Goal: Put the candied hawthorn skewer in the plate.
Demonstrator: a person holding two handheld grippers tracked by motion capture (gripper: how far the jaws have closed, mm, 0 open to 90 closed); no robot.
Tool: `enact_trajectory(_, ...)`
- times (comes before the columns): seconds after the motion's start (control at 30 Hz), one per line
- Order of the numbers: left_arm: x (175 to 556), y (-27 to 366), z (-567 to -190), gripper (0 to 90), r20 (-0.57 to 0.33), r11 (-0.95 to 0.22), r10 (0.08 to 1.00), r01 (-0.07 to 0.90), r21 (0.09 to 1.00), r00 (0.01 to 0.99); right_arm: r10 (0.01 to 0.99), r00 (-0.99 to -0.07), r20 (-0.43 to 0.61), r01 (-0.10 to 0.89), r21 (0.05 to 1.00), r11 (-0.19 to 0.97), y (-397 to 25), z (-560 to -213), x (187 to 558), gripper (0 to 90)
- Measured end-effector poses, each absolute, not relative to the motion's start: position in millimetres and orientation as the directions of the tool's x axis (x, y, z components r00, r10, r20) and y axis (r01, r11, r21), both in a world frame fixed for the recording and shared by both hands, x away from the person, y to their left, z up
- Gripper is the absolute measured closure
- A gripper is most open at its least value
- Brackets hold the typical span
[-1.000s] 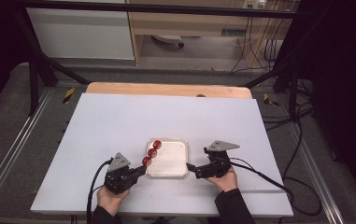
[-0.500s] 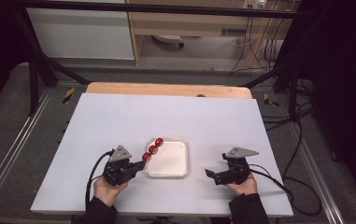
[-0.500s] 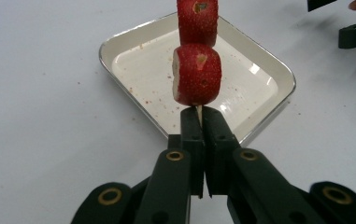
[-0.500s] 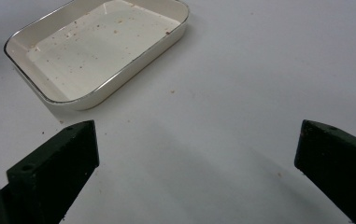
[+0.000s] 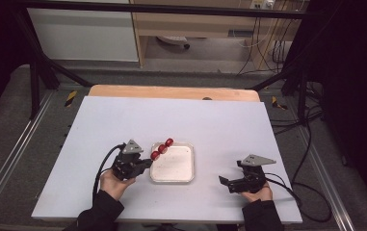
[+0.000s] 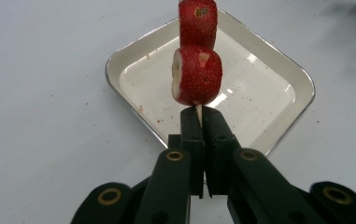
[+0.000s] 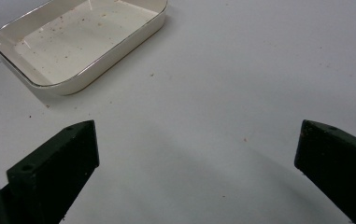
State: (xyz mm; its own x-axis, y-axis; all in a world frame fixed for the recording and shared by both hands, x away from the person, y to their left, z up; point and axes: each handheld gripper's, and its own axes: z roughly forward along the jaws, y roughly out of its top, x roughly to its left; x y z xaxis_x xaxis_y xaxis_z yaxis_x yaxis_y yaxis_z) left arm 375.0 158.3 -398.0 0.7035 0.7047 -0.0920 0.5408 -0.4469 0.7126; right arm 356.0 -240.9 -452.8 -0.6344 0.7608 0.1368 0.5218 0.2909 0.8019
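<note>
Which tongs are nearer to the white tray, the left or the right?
Left. The left tongs sit at the edge of the white tray, holding the strawberry skewer over it. The right tongs rest apart, on the table.

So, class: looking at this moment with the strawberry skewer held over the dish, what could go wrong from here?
1. The left gripper pinches only the thin stick's end, so the skewer of strawberries might pivot or droop.
2. The fruit pieces sit free on the stick and could slide off, perhaps missing the white dish and landing on the table.
3. The right gripper hangs open away from the dish, so it offers no support if the skewer slips.
</note>
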Motion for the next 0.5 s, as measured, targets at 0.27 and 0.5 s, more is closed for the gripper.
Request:
enact_trajectory(0.27,392,147,-404,87.7,-0.098,-0.449,0.723,0.572,0.687,0.684,0.76,-0.634,0.141,0.527,0.798,0.292,-241,-454,355,0.4)
enact_trajectory(0.5,399,136,-415,87.7,-0.083,-0.474,0.73,0.59,0.654,0.678,0.757,-0.638,0.143,0.524,0.801,0.29,-242,-454,355,0.4)
